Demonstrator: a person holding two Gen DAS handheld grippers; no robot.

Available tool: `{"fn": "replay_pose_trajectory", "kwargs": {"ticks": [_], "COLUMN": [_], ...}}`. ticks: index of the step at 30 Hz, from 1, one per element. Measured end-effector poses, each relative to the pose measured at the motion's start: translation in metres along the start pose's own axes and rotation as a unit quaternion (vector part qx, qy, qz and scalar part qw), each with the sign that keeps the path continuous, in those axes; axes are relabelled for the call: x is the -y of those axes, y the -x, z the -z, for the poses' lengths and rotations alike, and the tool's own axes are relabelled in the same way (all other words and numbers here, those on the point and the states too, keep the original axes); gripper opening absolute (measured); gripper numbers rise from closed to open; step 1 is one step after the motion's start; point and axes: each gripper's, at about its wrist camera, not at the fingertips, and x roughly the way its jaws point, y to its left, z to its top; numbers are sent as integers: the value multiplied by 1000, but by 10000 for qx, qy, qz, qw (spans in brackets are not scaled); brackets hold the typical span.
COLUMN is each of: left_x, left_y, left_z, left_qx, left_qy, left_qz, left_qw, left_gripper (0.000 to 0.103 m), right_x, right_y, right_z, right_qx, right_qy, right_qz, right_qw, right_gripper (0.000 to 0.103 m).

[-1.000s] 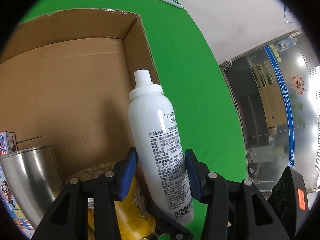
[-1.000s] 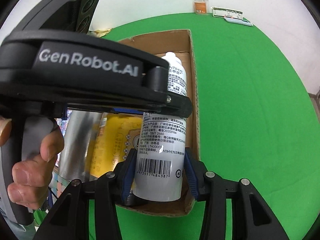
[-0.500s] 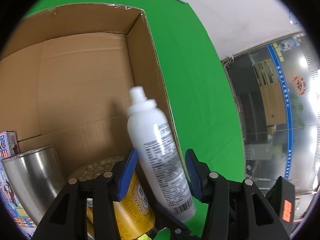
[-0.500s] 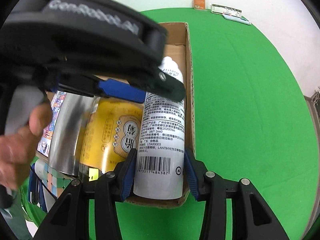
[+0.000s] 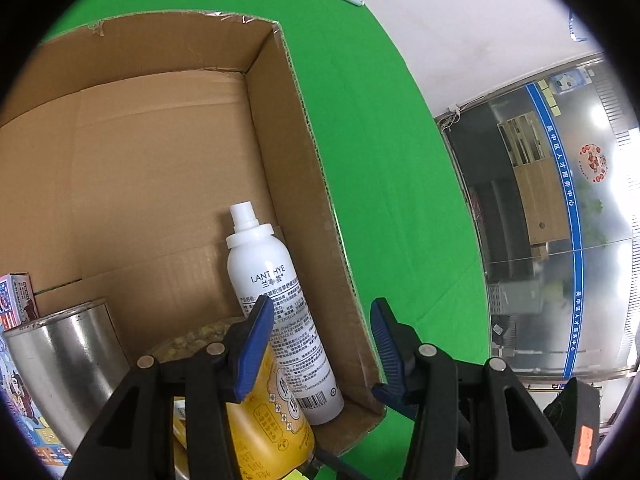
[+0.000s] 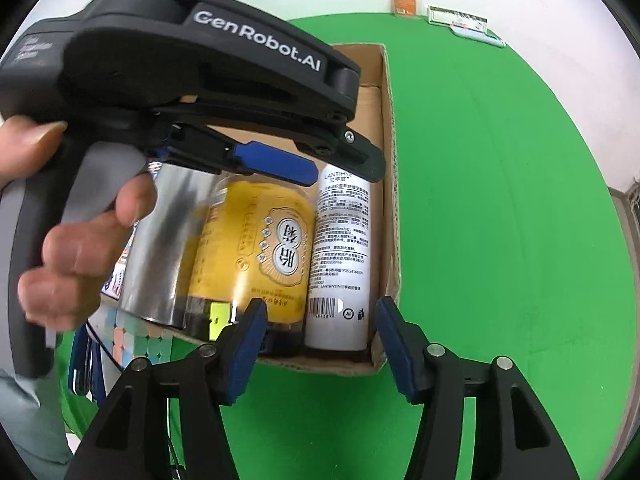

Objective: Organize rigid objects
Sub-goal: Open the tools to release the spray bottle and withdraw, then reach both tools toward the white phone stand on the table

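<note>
A white spray bottle (image 5: 276, 304) (image 6: 340, 256) lies in the cardboard box (image 5: 312, 152) along its right wall, nozzle pointing away. Next to it are a yellow jar (image 6: 260, 248) and a steel can (image 6: 160, 240). My left gripper (image 5: 320, 320) hovers open over the bottle's lower half, and neither pad touches it. My right gripper (image 6: 320, 320) stands above the box's near end. Its jaws are closing, with the bottle's base below and between them but not pressed. The left gripper's body hides the far part of the box in the right wrist view.
A hand (image 6: 80, 240) holds the left gripper's handle. A small coloured carton (image 5: 16, 300) stands behind the can. An orange packet (image 6: 406, 0) and a card holder (image 6: 458, 18) sit at the green table's far edge. A tiled colourful item (image 6: 136, 340) lies left of the box.
Both grippers held the bottle a second ago; both have let go. The bottle dropped from upright to lying in the box, and the grippers drew back from it.
</note>
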Motion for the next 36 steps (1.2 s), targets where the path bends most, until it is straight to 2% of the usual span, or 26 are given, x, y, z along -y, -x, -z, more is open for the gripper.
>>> {"fn": "replay_pose_trajectory", "kwargs": {"ticks": [1, 2, 4, 5, 6, 7, 8, 9, 10, 11, 12, 13, 14, 16, 17, 19, 21, 23, 25, 28, 33, 35, 36], "left_x": [0, 0, 3, 5, 8, 10, 15, 19, 24, 25, 26, 25, 20, 7, -2, -18, -32, -54, -78, -95, -103, -103, -102], "left_y": [4, 7, 19, 33, 50, 66, 86, 106, 130, 152, 175, 188, 205, 227, 236, 244, 239, 229, 215, 193, 173, 171, 171], "left_z": [1, 3, 9, 15, 23, 32, 46, 61, 82, 104, 134, 152, 179, 217, 235, 263, 288, 309, 327, 344, 369, 382, 384], "left_qx": [41, 95, 360, 646, 993, 1305, 1692, 2084, 2561, 2998, 3512, 3781, 4102, 4345, 4359, 4300, 4069, 3787, 3557, 3245, 3021, 3084, 3096], "left_qy": [-24, -51, -163, -263, -379, -476, -583, -694, -848, -980, -1102, -1146, -1146, -1055, -941, -675, -435, -212, 88, 253, 255, 202, 194], "left_qz": [1, -12, -71, -131, -246, -417, -689, -993, -1390, -1811, -2308, -2557, -2852, -3128, -3246, -3410, -3485, -3391, -3168, -2902, -2844, -2786, -2754], "left_qw": [10000, 9999, 9992, 9975, 9940, 9894, 9814, 9705, 9528, 9315, 9007, 8823, 8586, 8380, 8342, 8332, 8433, 8609, 8792, 8999, 9095, 9093, 9099], "left_gripper": [49, 49, 49, 49, 49, 49, 50, 51, 55, 69, 79, 91, 92, 95, 98, 101, 101, 101, 101, 101, 101, 101, 101], "right_x": [3, 3, 5, 4, 1, -2, -6, -10, -13, -15, -21, -27, -32, -49, -59, -82, -113, -137, -161, -182, -199, -196, -196], "right_y": [8, 9, 12, 15, 23, 32, 45, 56, 73, 82, 88, 89, 88, 86, 85, 82, 79, 70, 51, 22, -18, -26, -33], "right_z": [2, 4, 8, 9, 11, 12, 16, 24, 35, 38, 49, 58, 67, 83, 89, 106, 125, 140, 158, 179, 202, 196, 195], "right_qx": [11, -29, -15, 52, 224, 455, 728, 1058, 1588, 1869, 2096, 2200, 2273, 2397, 2427, 2501, 2528, 2412, 2103, 1630, 1247, 1057, 977], "right_qy": [71, 113, 88, 92, 99, 104, 135, 163, 163, 162, 161, 162, 152, 197, 269, 502, 727, 911, 940, 841, 810, 697, 663], "right_qz": [43, 90, 78, 144, 280, 431, 555, 609, 639, 662, 683, 602, 515, 337, 249, -95, -407, -674, -962, -1080, -747, -732, -671], "right_qw": [10000, 9999, 9999, 9998, 9993, 9980, 9957, 9924, 9851, 9800, 9753, 9735, 9723, 9701, 9694, 9669, 9639, 9638, 9684, 9771, 9860, 9892, 9907], "right_gripper": [14, 6, 6, 6, 9, 28, 48, 98, 102, 103, 103, 103, 103, 103, 103, 103, 103, 103, 103, 103, 102, 97, 90]}}
